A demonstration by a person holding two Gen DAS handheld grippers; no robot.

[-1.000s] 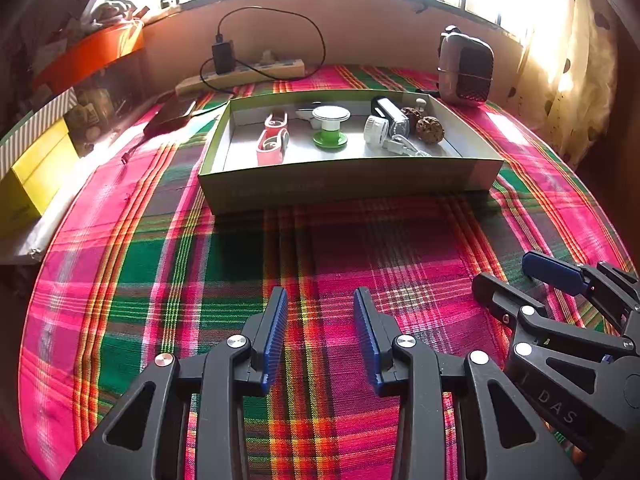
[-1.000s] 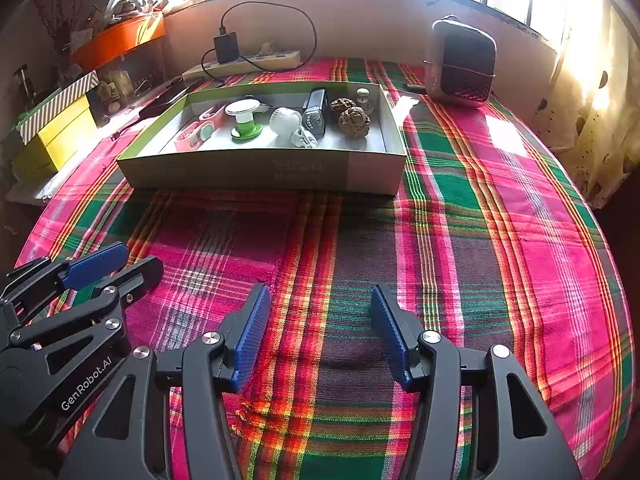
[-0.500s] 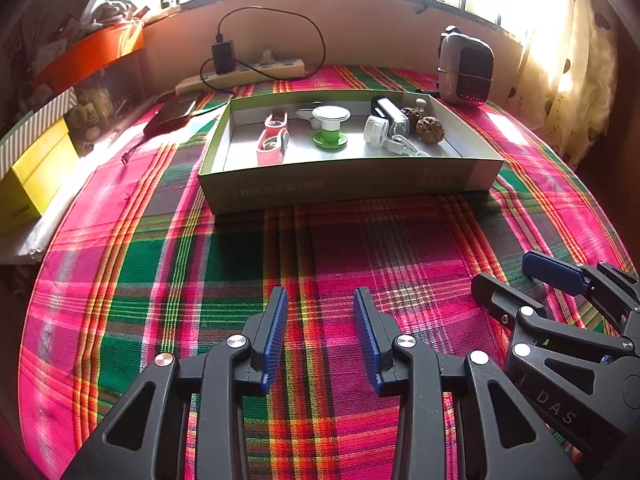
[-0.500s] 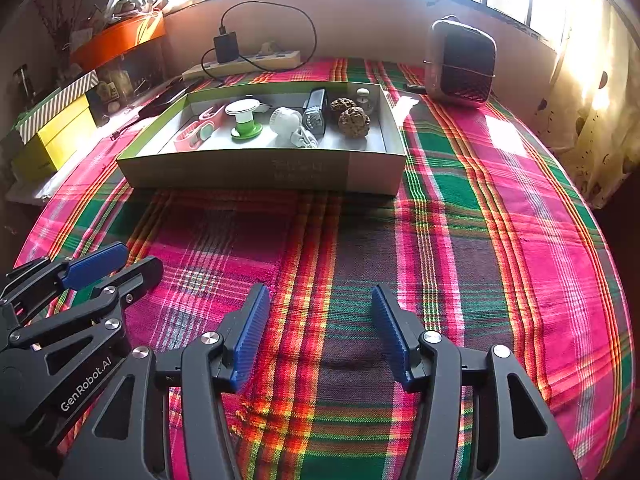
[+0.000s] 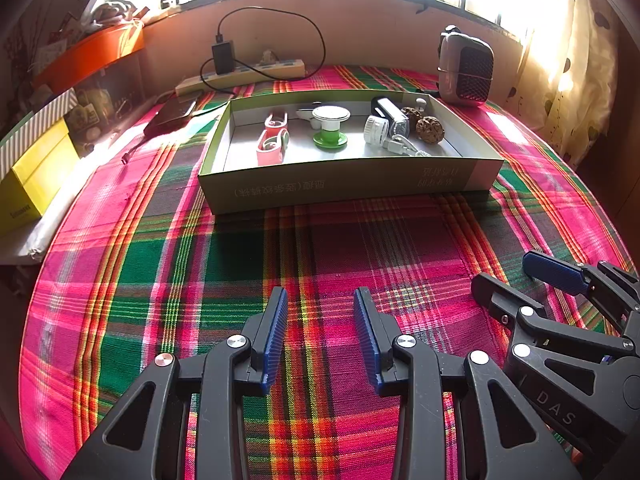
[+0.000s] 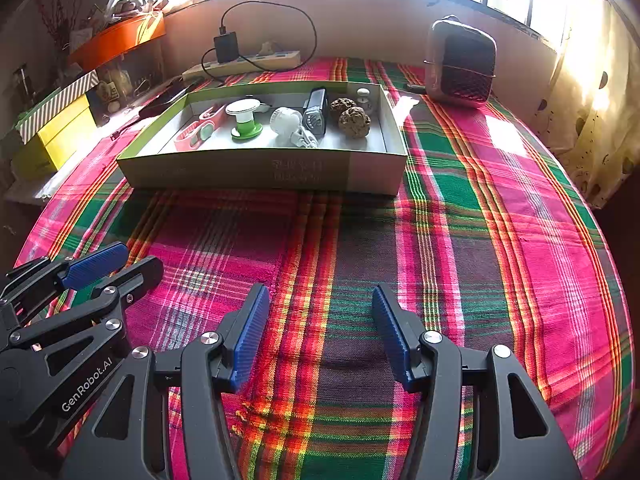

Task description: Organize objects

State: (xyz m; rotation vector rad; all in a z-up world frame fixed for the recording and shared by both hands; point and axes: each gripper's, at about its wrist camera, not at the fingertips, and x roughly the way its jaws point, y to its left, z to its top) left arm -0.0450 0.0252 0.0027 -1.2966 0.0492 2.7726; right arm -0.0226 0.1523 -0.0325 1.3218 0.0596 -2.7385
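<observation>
A shallow green cardboard box (image 5: 348, 184) (image 6: 264, 170) sits on the plaid cloth at the far middle. Inside it lie a pink strap-like item (image 5: 273, 138) (image 6: 200, 130), a green and white spool (image 5: 330, 124) (image 6: 245, 120), a white jar (image 5: 376, 130) (image 6: 285, 120), a dark rectangular device (image 5: 390, 114) (image 6: 315, 114) and two brown knobbly balls (image 5: 430, 130) (image 6: 354, 121). My left gripper (image 5: 320, 332) (image 6: 116, 264) hovers open over the near cloth, nothing between its fingers. Beside it, my right gripper (image 6: 320, 336) (image 5: 516, 276) is open and empty too.
A small heater (image 5: 466, 70) (image 6: 460, 64) stands at the back right. A power strip (image 5: 244, 74) (image 6: 244, 62) with a plugged charger lies along the back wall. A yellow box (image 5: 32, 172) (image 6: 60, 132) and an orange tray (image 5: 92, 54) (image 6: 120, 36) line the left. A curtain (image 6: 588, 92) hangs at the right.
</observation>
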